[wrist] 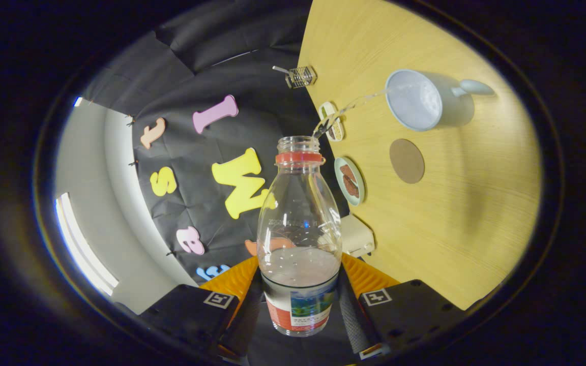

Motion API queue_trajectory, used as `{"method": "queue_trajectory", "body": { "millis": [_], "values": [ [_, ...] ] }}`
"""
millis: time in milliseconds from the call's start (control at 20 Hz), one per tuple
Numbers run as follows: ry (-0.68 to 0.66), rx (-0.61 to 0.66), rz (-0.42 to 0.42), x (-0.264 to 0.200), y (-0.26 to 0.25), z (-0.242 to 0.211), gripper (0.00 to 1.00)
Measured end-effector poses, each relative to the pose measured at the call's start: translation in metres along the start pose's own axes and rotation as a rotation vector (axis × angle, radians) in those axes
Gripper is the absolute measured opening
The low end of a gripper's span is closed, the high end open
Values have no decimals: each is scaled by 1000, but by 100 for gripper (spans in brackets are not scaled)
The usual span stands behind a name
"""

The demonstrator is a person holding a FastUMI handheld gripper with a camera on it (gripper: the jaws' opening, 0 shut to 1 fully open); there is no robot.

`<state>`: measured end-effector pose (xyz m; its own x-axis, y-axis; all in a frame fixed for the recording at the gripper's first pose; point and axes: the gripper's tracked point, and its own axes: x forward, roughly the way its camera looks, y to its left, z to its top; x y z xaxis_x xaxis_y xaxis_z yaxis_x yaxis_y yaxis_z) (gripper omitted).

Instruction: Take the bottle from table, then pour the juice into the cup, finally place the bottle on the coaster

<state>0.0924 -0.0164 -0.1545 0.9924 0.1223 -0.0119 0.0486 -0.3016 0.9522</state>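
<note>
My gripper [300,300] is shut on a clear plastic bottle [299,218] with a red neck ring, no cap and a coloured label. The whole view is rolled sideways, so the bottle is tipped over. Pale liquid fills the lower part of the bottle. A thin stream [349,107] leaves the bottle's mouth and arcs into a pale blue cup [417,99] with a handle, standing on the wooden table [450,213]. A round brown coaster [407,160] lies on the table beside the cup, between the cup and my fingers.
A small plate with brown pieces of food [350,180] and a little oval dish [331,122] sit at the table's edge by the booth wall. A small wire holder [300,76] stands further along that edge. A cream box [356,236] lies just beyond my fingers.
</note>
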Motion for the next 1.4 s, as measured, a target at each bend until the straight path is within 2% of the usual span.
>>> {"method": "queue_trajectory", "body": {
  "millis": [450,1150,1400],
  "values": [
    [-7,4,7,5,2,-1,76],
    [-7,117,-5,17,7,5,77],
    [-6,154,21,16,22,7,77]
  ]
}}
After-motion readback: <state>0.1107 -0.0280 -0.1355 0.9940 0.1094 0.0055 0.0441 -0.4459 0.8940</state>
